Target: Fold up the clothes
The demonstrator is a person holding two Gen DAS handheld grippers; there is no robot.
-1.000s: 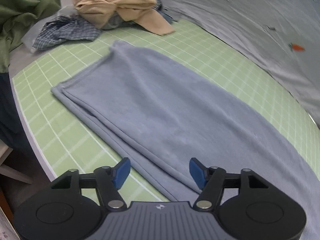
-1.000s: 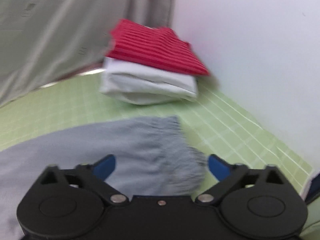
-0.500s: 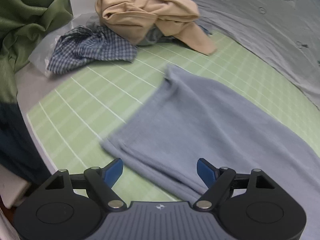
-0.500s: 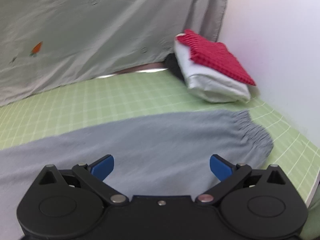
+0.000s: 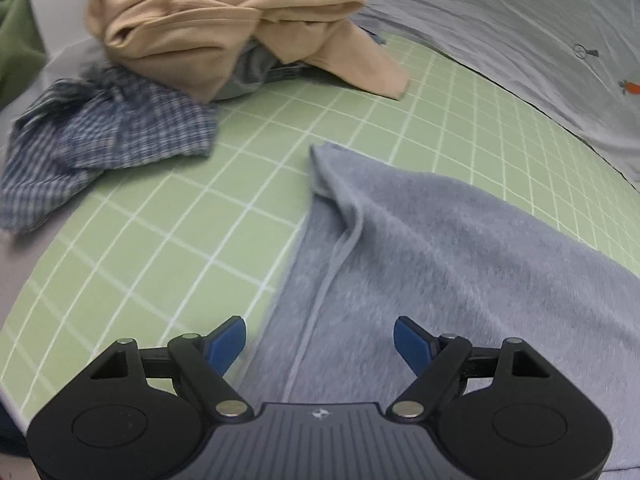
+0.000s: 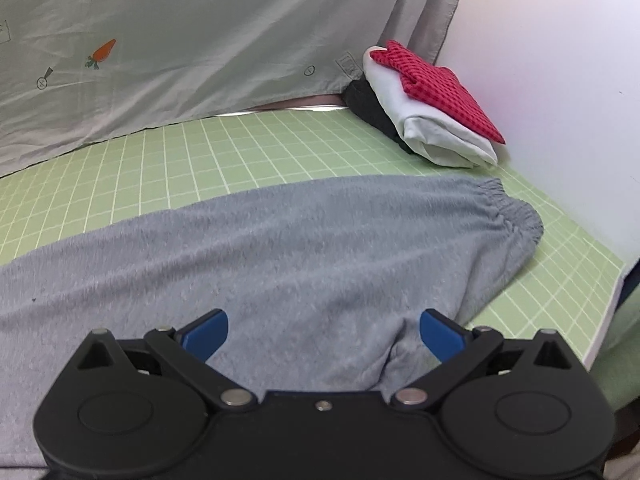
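Green gridded mat (image 5: 168, 240); fuzzy grey trousers (image 6: 320, 248) flat, elastic waistband (image 6: 516, 208) gathered.

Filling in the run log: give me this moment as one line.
task: fold clothes | left gripper: open, over grey pants hem end | right gripper: open, over waistband end | folded stack: beyond waistband

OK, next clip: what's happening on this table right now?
A person is folding laundry with a handheld tool in each hand. A pair of grey fleece trousers lies folded lengthwise on the green grid mat. The left tool is open at the leg end and the right tool is open near the elastic waistband; neither grips the fabric. A crumpled pile, a tan garment and a checked shirt, waits at one end; a folded stack sits at the other.
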